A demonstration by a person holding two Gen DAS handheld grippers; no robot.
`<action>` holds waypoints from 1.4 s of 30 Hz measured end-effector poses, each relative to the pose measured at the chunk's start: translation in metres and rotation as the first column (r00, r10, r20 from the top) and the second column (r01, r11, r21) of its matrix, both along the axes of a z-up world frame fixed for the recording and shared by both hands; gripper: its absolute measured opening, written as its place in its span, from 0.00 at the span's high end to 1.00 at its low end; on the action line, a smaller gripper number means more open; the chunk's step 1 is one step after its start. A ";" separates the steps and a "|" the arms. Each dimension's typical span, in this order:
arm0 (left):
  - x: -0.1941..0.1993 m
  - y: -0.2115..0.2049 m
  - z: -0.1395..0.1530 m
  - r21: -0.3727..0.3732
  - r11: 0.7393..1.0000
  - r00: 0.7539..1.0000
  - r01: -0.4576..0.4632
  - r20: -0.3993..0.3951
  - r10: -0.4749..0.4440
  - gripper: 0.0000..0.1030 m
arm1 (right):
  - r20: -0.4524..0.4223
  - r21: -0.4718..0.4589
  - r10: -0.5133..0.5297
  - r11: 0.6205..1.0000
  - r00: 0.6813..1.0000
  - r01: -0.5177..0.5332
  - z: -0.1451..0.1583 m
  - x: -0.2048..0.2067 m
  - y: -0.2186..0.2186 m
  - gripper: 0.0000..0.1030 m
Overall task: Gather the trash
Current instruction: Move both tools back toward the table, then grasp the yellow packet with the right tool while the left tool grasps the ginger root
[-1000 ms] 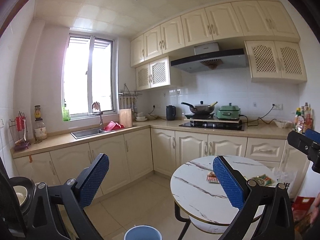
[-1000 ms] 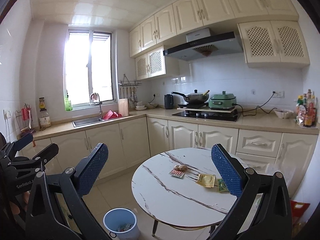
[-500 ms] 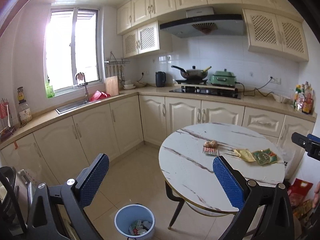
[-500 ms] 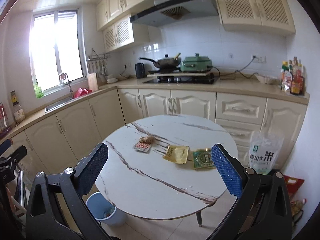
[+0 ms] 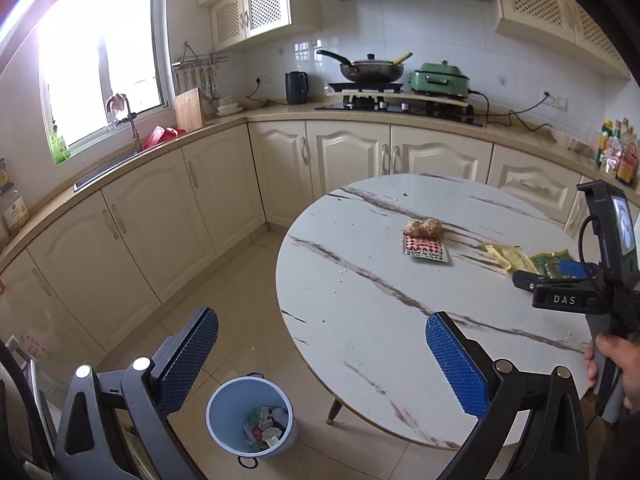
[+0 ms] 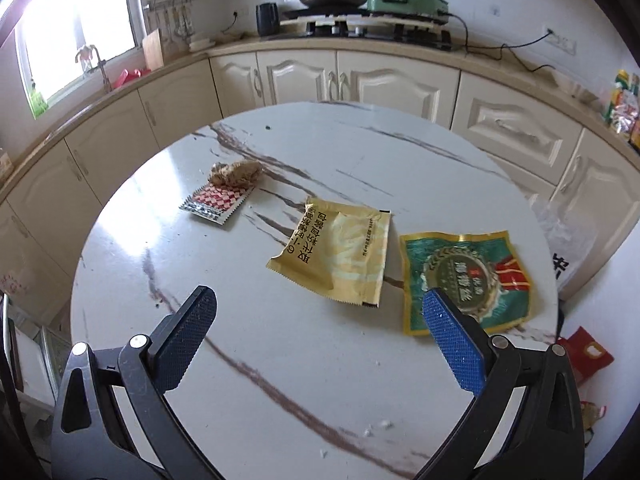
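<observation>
A round marble table [image 6: 280, 360] holds a yellow wrapper [image 6: 336, 256], a green wrapper [image 6: 464, 276], a red checked packet [image 6: 216, 202] and a brown crumpled lump [image 6: 236, 172]. My right gripper [image 6: 318, 328] is open and empty, above the table just short of the yellow and green wrappers. My left gripper [image 5: 320, 354] is open and empty, above the table's near left edge [image 5: 288, 320]. A blue trash bin [image 5: 250, 420] with some litter stands on the floor below it. The packet [image 5: 426, 249] and lump [image 5: 424, 227] also show in the left wrist view.
Cream kitchen cabinets and a counter [image 5: 224, 128] run behind the table, with a sink [image 5: 104, 168], kettle [image 5: 296, 88], wok [image 5: 372, 70] and green cooker [image 5: 440, 78]. A white rice bag [image 6: 560, 240] and red packaging [image 6: 588, 356] lie beside the table at the right.
Both grippers have tilted down and moved forward toward the table. The right one now hovers over the tabletop near the wrappers. Both stay open.
</observation>
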State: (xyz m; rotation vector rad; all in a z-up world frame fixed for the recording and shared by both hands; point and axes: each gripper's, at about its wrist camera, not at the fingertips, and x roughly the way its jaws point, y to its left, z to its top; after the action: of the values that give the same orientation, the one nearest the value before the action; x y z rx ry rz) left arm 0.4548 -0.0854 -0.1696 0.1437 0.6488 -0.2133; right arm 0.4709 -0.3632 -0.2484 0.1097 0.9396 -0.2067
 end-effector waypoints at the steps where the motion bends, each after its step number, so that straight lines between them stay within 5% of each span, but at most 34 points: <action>1: 0.012 -0.005 -0.002 0.006 1.000 1.000 0.002 -0.010 -0.002 0.01 | -0.011 0.000 0.014 1.000 1.000 -0.014 -0.006 0.008 -0.001 0.00; 3: 0.036 -0.013 -0.003 0.011 1.000 1.000 0.012 -0.024 -0.011 0.01 | -0.039 -0.004 0.032 0.999 0.999 -0.033 -0.017 0.022 -0.005 0.00; 7: 0.075 -0.030 -0.009 -0.001 0.999 0.998 0.039 -0.052 -0.039 0.01 | -0.079 -0.013 0.048 0.999 0.996 -0.050 -0.031 0.037 -0.012 0.25; 12: 0.123 -0.054 -0.022 -0.041 0.995 0.990 0.089 -0.106 -0.093 0.01 | -0.066 -0.016 0.092 0.996 0.994 -0.093 -0.033 0.040 -0.017 0.36; 15: 0.156 -0.074 -0.030 -0.068 0.988 0.979 0.135 -0.146 -0.144 0.01 | -0.041 -0.010 0.125 0.992 0.991 -0.125 -0.027 0.043 -0.020 0.53; 16: 0.167 -0.079 -0.033 -0.069 0.987 0.975 0.147 -0.161 -0.156 0.01 | -0.026 0.019 0.138 0.990 0.990 -0.138 -0.024 0.044 -0.022 0.77; 17: 0.179 -0.086 -0.035 -0.070 0.985 0.972 0.155 -0.168 -0.165 0.01 | -0.026 0.025 0.134 0.991 0.991 -0.134 -0.022 0.047 -0.025 0.87; 33: 0.341 -0.209 -0.084 0.038 0.960 0.942 0.277 -0.208 -0.264 0.01 | 0.022 0.109 0.099 0.989 0.995 -0.101 -0.023 0.084 -0.058 0.87; 38: 0.362 -0.224 -0.101 0.012 0.950 0.921 0.312 -0.249 -0.299 0.22 | 0.032 0.135 0.095 0.986 0.995 -0.099 -0.025 0.091 -0.064 0.87; 40: 0.375 -0.226 -0.110 -0.014 0.948 0.906 0.319 -0.288 -0.309 0.38 | 0.033 0.138 0.097 0.985 0.995 -0.101 -0.026 0.092 -0.065 0.87; 42: 0.378 -0.223 -0.113 -0.024 0.943 0.906 0.331 -0.271 -0.325 0.41 | 0.033 0.138 0.097 0.985 0.995 -0.101 -0.027 0.092 -0.064 0.87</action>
State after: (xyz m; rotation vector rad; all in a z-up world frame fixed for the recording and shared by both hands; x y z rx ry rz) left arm 0.8329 -0.3088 -0.2829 0.2482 0.8999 -0.5589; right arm 0.5627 -0.4268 -0.2758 0.1941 0.9307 -0.0470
